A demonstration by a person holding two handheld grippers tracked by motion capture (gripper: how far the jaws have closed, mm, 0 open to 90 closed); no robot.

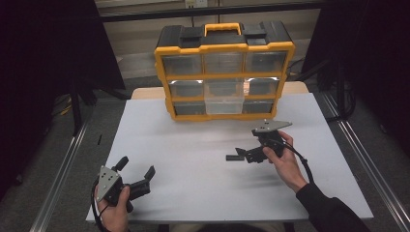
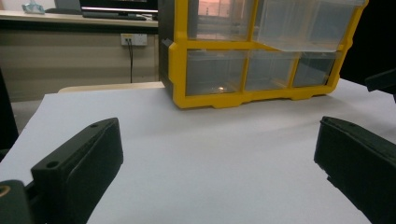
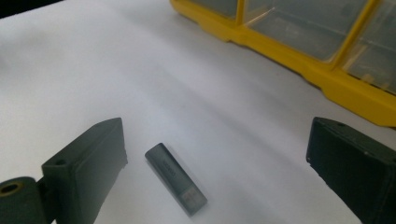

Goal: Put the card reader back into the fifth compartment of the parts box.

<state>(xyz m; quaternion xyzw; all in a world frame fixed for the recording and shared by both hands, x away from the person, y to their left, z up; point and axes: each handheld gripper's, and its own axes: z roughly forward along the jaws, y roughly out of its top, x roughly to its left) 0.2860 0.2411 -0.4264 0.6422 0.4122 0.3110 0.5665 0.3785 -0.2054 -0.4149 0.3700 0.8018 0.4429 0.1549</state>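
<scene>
Each hand carries a black gripper. The left gripper [image 1: 136, 173] has a grey three-cornered plate with small screws on top and two thick, blocky black jaws, each with a small round hole near its base. The right gripper [image 1: 235, 156] bears the same grey plate, and a black cable trails from it toward 5 o'clock, past a dark long sleeve [image 1: 329, 207].

Your right gripper [image 1: 241, 155] covers most of the grey stick [image 3: 175, 178] in the high view, the organizer [image 2: 261, 51] is cut off at the top of both gripper views, and its drawers' contents stay too murky to tell.
</scene>
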